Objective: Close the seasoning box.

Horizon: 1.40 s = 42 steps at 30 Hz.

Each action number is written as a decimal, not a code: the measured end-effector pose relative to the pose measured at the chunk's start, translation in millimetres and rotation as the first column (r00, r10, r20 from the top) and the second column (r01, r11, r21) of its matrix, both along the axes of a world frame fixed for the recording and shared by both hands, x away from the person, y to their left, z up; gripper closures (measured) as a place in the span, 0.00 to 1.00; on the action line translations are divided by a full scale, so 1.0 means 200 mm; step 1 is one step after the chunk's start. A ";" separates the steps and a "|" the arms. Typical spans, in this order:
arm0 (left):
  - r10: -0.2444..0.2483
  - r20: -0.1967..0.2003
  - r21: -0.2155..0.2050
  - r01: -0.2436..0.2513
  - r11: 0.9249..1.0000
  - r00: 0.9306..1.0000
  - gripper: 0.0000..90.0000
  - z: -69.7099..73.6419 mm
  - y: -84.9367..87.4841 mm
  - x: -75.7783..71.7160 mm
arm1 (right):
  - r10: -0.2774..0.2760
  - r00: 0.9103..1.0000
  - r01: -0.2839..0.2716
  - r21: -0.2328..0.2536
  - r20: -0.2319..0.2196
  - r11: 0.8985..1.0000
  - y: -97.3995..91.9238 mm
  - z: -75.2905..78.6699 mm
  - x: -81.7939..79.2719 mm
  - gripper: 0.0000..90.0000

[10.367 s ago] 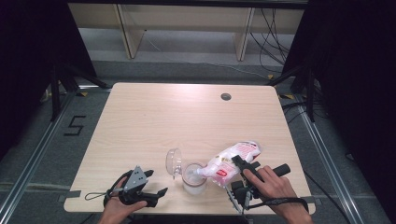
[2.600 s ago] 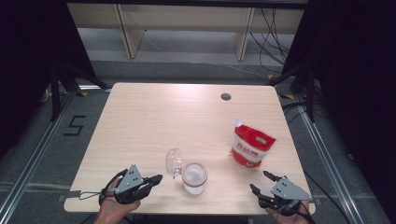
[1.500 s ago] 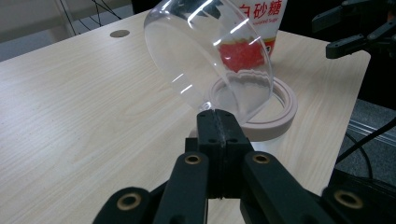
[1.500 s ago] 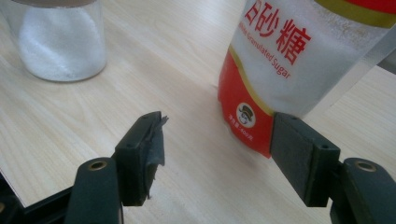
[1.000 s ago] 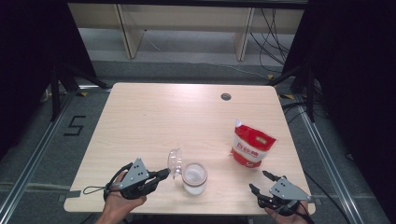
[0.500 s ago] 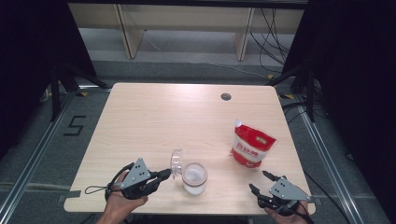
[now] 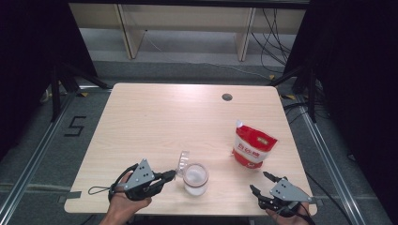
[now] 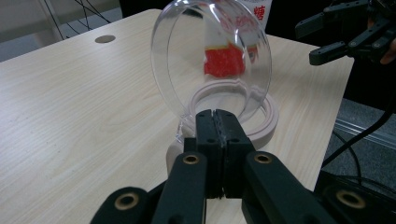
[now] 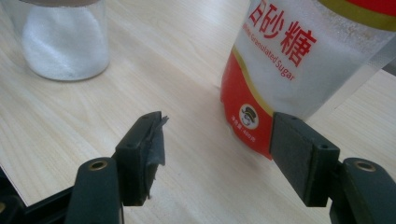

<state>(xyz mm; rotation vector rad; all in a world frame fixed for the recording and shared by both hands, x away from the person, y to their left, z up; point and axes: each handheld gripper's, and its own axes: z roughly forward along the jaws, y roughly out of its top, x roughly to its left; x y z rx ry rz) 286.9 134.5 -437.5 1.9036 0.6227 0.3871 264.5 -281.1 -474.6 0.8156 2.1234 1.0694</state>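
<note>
A clear jar point(image 7: 195, 178) holding white sugar stands near the table's front edge, its round transparent lid point(image 7: 182, 161) hinged up on the left side. My left gripper point(image 7: 170, 176) is shut, and its tips rest against the lid's lower edge point(image 8: 217, 116); whether anything thin is pinched I cannot tell. The lid point(image 8: 210, 60) stands nearly upright over the pale jar rim point(image 8: 268, 116). A red and white sugar bag point(image 7: 252, 147) stands upright at the right. My right gripper point(image 7: 260, 182) is open near the front edge, pointing at the bag point(image 9: 299, 56), with nothing between its pads point(image 9: 219, 140).
The light wooden table point(image 7: 164, 117) has a small round cable hole point(image 7: 227, 97) at its far side. In the right gripper view the jar point(image 9: 65, 42) sits at the upper left. Shelving and cables lie beyond the table.
The lid has tipped slightly toward the jar, with the left gripper's tips edging right. The right gripper and the bag have not moved.
</note>
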 end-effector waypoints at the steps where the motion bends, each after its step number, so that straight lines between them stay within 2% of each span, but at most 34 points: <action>1: -0.007 0.000 -0.003 0.007 1.000 1.000 0.98 0.00 -0.01 0.00 | 0.002 1.000 -0.002 -0.003 -0.001 1.000 0.00 0.00 0.00 0.40; 2: -0.002 -0.011 -0.008 0.001 1.000 1.000 0.97 0.00 -0.01 0.00 | -0.002 1.000 0.002 0.001 -0.002 1.000 0.00 0.00 0.00 0.40; 3: -0.014 -0.004 -0.006 0.014 1.000 1.000 0.96 0.00 -0.01 0.00 | 0.001 1.000 -0.001 -0.001 0.001 1.000 0.00 0.00 0.00 0.40; 4: -0.010 -0.016 -0.022 0.009 1.000 1.000 0.95 -0.01 -0.01 0.00 | 0.000 1.000 0.000 -0.001 0.000 1.000 0.00 0.00 0.00 0.40; 5: -0.014 -0.004 -0.001 0.014 1.000 1.000 0.94 0.00 0.00 0.00 | 0.000 1.000 0.000 -0.001 0.000 1.000 0.00 0.00 0.00 0.40; 6: -0.002 -0.017 -0.033 0.001 0.999 1.000 0.93 0.00 -0.01 -0.01 | 0.001 1.000 -0.001 -0.002 0.001 1.000 0.00 0.00 0.00 0.40; 7: -0.020 0.002 -0.005 0.020 1.000 1.000 0.91 0.01 0.01 0.00 | 0.001 1.000 -0.001 -0.001 0.001 1.000 0.00 0.00 0.00 0.40; 8: -0.005 -0.018 -0.029 0.005 1.000 1.000 0.89 0.00 0.01 -0.01 | 0.001 1.000 -0.001 -0.002 0.001 1.000 0.00 0.00 0.00 0.40; 10: -0.012 -0.019 -0.020 0.011 1.000 1.000 0.84 0.00 0.03 -0.01 | 0.005 1.000 -0.005 -0.004 0.001 1.000 0.00 0.00 0.00 0.40; 11: 0.004 -0.044 -0.035 -0.006 0.999 0.999 0.81 0.00 0.04 -0.02 | 0.007 1.000 -0.007 -0.006 0.002 1.000 0.00 0.00 0.00 0.40; 12: -0.010 -0.033 -0.027 0.009 1.000 0.999 0.79 0.00 0.05 -0.01 | 0.004 1.000 -0.004 -0.002 0.002 1.000 0.00 0.00 0.00 0.40; 14: -0.008 -0.059 -0.056 0.005 0.998 0.998 0.78 -0.01 0.06 -0.02 | 0.008 1.000 -0.008 -0.004 0.002 1.000 0.00 0.00 0.00 0.40; 16: -0.018 -0.054 -0.052 0.015 0.999 0.998 0.75 -0.01 0.07 -0.01 | 0.004 1.000 -0.004 0.004 0.001 1.000 0.00 0.00 0.00 0.40; 17: -0.005 -0.073 -0.065 0.000 0.998 0.997 0.73 -0.02 0.06 -0.02 | 0.004 1.000 -0.004 0.008 -0.003 1.000 0.00 0.00 0.00 0.40; 18: -0.013 -0.071 -0.066 0.008 0.998 0.997 0.71 -0.02 0.07 -0.02 | 0.008 1.000 -0.008 0.004 0.009 1.000 0.00 0.00 0.00 0.40; 19: -0.010 -0.075 -0.074 0.005 0.997 0.997 0.68 -0.03 0.06 -0.02 | 0.001 1.000 -0.001 0.025 -0.006 1.000 0.00 0.00 0.00 0.40; 21: -0.006 -0.082 -0.054 0.001 0.999 0.997 0.63 -0.03 0.07 -0.02 | 0.014 1.000 -0.013 0.069 -0.014 0.998 0.00 0.00 0.00 0.40; 22: -0.006 -0.083 -0.060 0.001 0.998 0.997 0.60 -0.04 0.07 -0.02 | 0.021 0.999 -0.019 0.086 -0.025 0.996 0.00 0.00 0.00 0.39; 24: -0.008 -0.071 -0.034 0.006 0.999 0.997 0.56 -0.04 0.08 -0.02 | 0.036 0.999 -0.034 0.110 -0.016 0.993 -0.01 0.00 0.00 0.38; 25: -0.019 -0.068 -0.026 0.017 1.000 0.998 0.53 -0.05 0.09 -0.02 | 0.038 0.999 -0.036 0.116 -0.015 0.993 -0.01 0.00 0.00 0.37; 27: -0.009 -0.078 -0.028 0.006 1.000 0.997 0.49 -0.06 0.09 -0.03 | 0.044 0.999 -0.044 0.117 -0.004 0.992 -0.01 0.00 0.01 0.35; 28: 0.002 -0.097 -0.038 -0.006 0.999 0.995 0.47 -0.07 0.09 -0.04 | 0.047 0.998 -0.041 0.141 -0.041 0.989 0.00 0.00 0.00 0.34; 30: 0.002 -0.083 -0.016 -0.003 1.000 0.997 0.44 -0.07 0.10 -0.03 | 0.055 0.998 -0.052 0.140 -0.023 0.989 0.00 0.00 0.01 0.33; 32: -0.002 -0.079 -0.019 0.001 1.000 0.997 0.42 -0.08 0.11 -0.04 | 0.050 0.998 -0.043 0.148 -0.047 0.988 0.01 -0.01 0.00 0.31; 33: 0.002 -0.089 -0.022 -0.004 1.000 0.996 0.41 -0.08 0.11 -0.04 | 0.057 0.997 -0.049 0.153 -0.047 0.987 0.02 -0.01 0.00 0.31; 34: 0.001 -0.083 -0.019 -0.003 1.000 0.997 0.40 -0.09 0.11 -0.05 | 0.058 0.998 -0.051 0.150 -0.041 0.987 0.02 -0.01 0.00 0.29; 35: -0.001 -0.070 0.002 0.001 1.000 0.998 0.39 -0.09 0.12 -0.05 | 0.053 0.998 -0.046 0.147 -0.042 0.988 0.02 -0.01 0.00 0.28; 37: 0.012 -0.083 -0.010 -0.013 1.000 0.996 0.36 -0.11 0.11 -0.06 | 0.049 0.997 -0.041 0.155 -0.053 0.987 0.02 -0.01 0.00 0.26; 38: 0.009 -0.084 0.004 -0.009 1.000 0.996 0.34 -0.11 0.12 -0.06 | 0.037 0.997 -0.024 0.169 -0.074 0.985 0.02 -0.01 -0.01 0.24; 39: 0.012 -0.083 0.015 -0.011 1.000 0.997 0.33 -0.11 0.12 -0.06 | 0.049 0.996 -0.037 0.171 -0.071 0.985 0.02 -0.01 0.00 0.22; 42: 0.000 -0.075 0.031 0.002 1.000 0.997 0.28 -0.12 0.13 -0.06 | 0.042 0.996 -0.027 0.180 -0.082 0.983 0.02 -0.02 -0.01 0.20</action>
